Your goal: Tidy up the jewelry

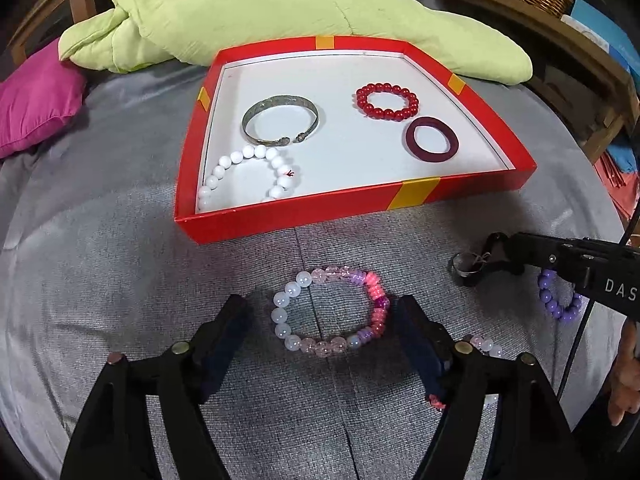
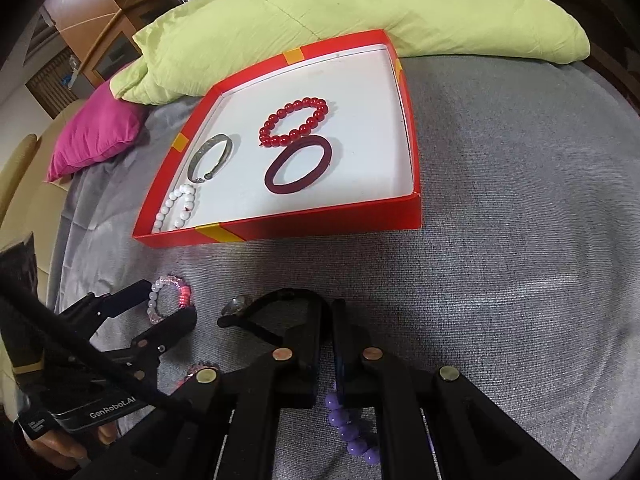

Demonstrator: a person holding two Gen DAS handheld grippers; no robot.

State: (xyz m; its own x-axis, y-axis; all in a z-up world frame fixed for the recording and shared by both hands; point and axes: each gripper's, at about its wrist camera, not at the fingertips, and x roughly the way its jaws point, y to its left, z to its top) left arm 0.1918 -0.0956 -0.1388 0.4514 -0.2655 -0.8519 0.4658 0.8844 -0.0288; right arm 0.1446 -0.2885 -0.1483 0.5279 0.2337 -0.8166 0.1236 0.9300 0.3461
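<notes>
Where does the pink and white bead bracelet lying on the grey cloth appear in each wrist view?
Left wrist view: pink and white bead bracelet lies low centre, between the left claw's open fingers.
Right wrist view: same bracelet, lower left, between those fingers.
Shared landmark: red box, beyond the bracelet.

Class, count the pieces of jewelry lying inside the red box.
4: a silver bangle at rear left, white beads in the near-left corner, red beads at rear right, and a dark red ring just in front of them.
</notes>
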